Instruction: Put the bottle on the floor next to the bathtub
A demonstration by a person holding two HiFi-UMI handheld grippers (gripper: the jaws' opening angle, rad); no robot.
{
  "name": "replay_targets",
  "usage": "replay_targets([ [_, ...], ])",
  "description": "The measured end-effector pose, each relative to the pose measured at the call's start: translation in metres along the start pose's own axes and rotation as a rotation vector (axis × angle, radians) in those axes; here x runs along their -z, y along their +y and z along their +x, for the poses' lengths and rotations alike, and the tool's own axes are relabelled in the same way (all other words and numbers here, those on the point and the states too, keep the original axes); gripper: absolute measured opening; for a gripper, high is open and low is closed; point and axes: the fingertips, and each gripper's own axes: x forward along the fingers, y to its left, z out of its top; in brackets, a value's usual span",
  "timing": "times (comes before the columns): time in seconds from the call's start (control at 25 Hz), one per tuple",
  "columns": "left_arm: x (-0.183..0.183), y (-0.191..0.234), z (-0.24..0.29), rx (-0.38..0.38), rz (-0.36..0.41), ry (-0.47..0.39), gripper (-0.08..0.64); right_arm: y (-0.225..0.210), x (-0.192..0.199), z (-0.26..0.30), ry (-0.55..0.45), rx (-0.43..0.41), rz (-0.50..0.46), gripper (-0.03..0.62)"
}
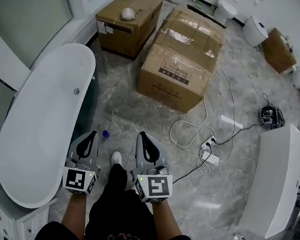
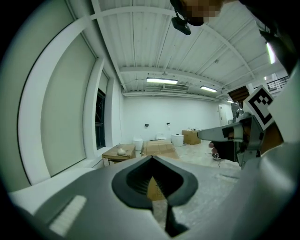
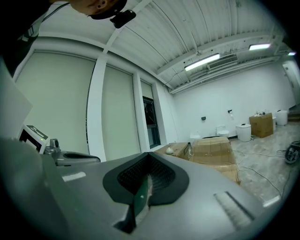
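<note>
A white freestanding bathtub (image 1: 39, 128) fills the left of the head view. A small bottle with a blue cap (image 1: 105, 134) stands on the marble floor just right of the tub; its lower part is hidden behind my left gripper (image 1: 89, 144). Both grippers are held up close to the person's body, above the floor. The left gripper (image 2: 152, 161) is shut with nothing between its jaws. My right gripper (image 1: 148, 147) is also shut and empty, its jaws (image 3: 147, 159) pointing across the room towards the boxes.
Two cardboard boxes (image 1: 183, 54) (image 1: 128, 22) stand ahead on the floor. White cables and a power strip (image 1: 210, 151) lie to the right, near a long white fixture (image 1: 275, 180). Toilets (image 1: 258, 29) line the back. A white cabinet (image 1: 0, 216) sits at lower left.
</note>
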Motion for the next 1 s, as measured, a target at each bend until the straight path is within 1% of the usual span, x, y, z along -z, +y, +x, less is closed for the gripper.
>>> replay_targets([
  [0.24,-0.029,-0.023,-0.024,0.002,0.010,-0.038,0.002,0.002,-0.017,-0.034,-0.021,-0.004,-0.004,0.012],
  [0.32,-0.034,-0.030,-0.032,0.000,0.003,-0.050,0.002,0.001,-0.022,-0.044,-0.033,-0.007,-0.013,0.012],
  [0.4,-0.036,-0.035,-0.039,-0.005,-0.004,-0.059,0.002,0.001,-0.028,-0.053,-0.045,-0.009,-0.027,0.012],
  [0.48,-0.040,-0.039,-0.043,-0.007,0.007,-0.054,0.002,-0.002,-0.033,-0.059,-0.054,-0.005,-0.031,0.012],
  [0.72,-0.046,-0.037,-0.056,-0.022,0.022,-0.047,0.002,-0.001,-0.041,-0.071,-0.058,0.003,-0.041,0.012],
  [0.8,-0.048,-0.037,-0.057,-0.030,0.014,-0.056,0.002,0.001,-0.044,-0.072,-0.065,0.001,-0.049,0.012],
  [0.88,-0.049,-0.037,-0.058,-0.025,0.012,-0.063,0.002,0.005,-0.048,-0.073,-0.069,-0.007,-0.055,0.012],
  [1.0,-0.048,-0.037,-0.058,-0.014,0.037,-0.048,0.002,0.008,-0.050,-0.073,-0.069,-0.015,-0.061,0.012],
])
